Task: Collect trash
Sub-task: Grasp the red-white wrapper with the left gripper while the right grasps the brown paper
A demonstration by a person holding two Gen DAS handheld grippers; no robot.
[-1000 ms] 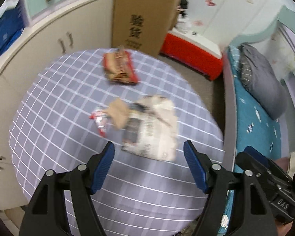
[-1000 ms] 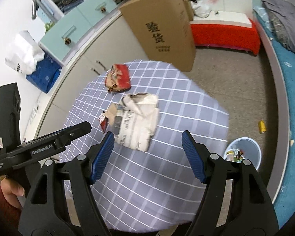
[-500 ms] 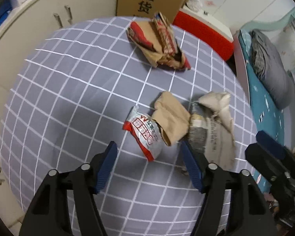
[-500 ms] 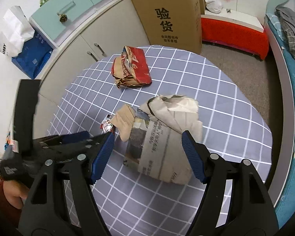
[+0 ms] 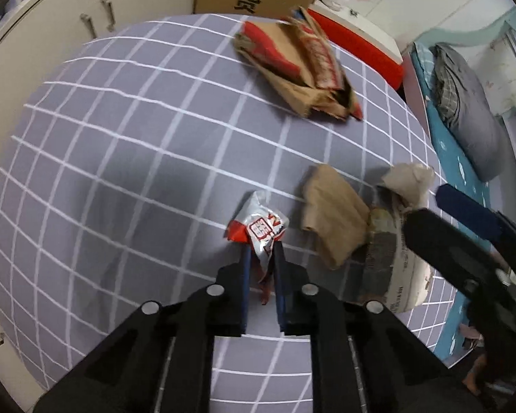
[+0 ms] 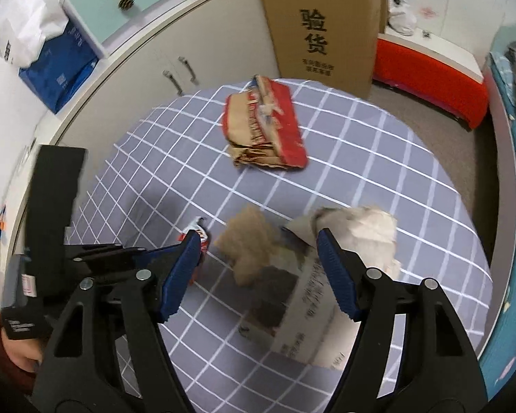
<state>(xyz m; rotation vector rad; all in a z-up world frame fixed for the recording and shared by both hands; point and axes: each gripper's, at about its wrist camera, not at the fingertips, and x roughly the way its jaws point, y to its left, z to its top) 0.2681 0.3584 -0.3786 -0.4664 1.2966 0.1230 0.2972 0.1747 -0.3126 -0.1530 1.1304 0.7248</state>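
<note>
On the grey checked table [image 5: 120, 158] lies a small silver and red snack wrapper [image 5: 263, 229]. My left gripper [image 5: 262, 251] is shut on its near end. Just right of it sit a crumpled brown paper piece [image 5: 333, 213] and a crumpled newspaper [image 5: 395, 268]. The right gripper [image 6: 258, 241] hangs open above the brown paper piece [image 6: 247, 237] and the newspaper [image 6: 313, 289], its fingers either side of them. A torn red and brown carton [image 6: 265, 127] lies further back on the table [image 6: 378, 172].
A tall cardboard box [image 6: 320, 24] stands behind the table, next to a red bench [image 6: 430, 75]. Cream cupboards [image 6: 161, 65] curve along the left. A bed [image 5: 464, 130] with grey bedding runs along the right.
My left gripper dropped toward the table and went from open to shut on the snack wrapper. The right gripper came down closer over the newspaper and stayed open.
</note>
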